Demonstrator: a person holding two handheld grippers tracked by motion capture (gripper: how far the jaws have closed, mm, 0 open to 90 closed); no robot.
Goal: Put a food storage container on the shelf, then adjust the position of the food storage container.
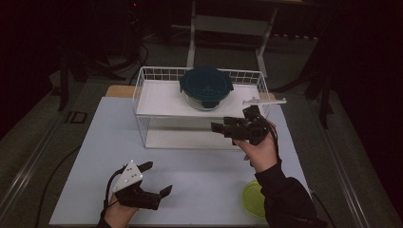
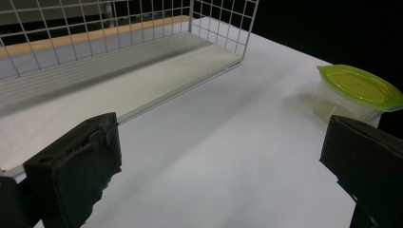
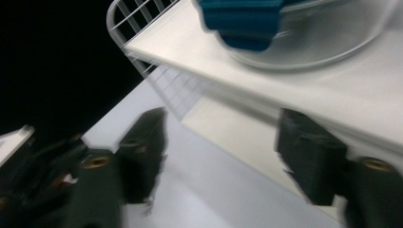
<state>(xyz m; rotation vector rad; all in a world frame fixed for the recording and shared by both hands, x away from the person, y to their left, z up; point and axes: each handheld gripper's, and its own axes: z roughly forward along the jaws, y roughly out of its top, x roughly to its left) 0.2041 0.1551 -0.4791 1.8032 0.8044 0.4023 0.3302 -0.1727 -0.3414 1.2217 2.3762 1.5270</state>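
We hold the right gripper (image 1: 228, 127), jaws spread & empty, just below-right of the round teal-lidded glass container (image 1: 206, 88) on the white wire rack (image 1: 142, 92), nearer than the left gripper (image 1: 157, 179), also spread.

round glass container with dark teal plastic lid (image 1: 206, 88): lid deep teal with matching clip tabs; bowl clear.
small translucent plastic tub with lime-green lid (image 2: 354, 94): lid bright yellow-green; body pale, tinted green.
white wire-grid basket rack (image 1: 157, 74): white wire in a square mesh pattern; flat white shelf board on top, a second white board at the bottom.
tabletop (image 1: 199, 166): plain pale lavender-blue sheet, with a light wood strip at its far edge.
left gripper (image 1: 156, 179): matte black jaws, grey three-cornered plate dotted with white.
right gripper (image 1: 229, 123): black throughout.
sleeve (image 1: 287, 197): black.
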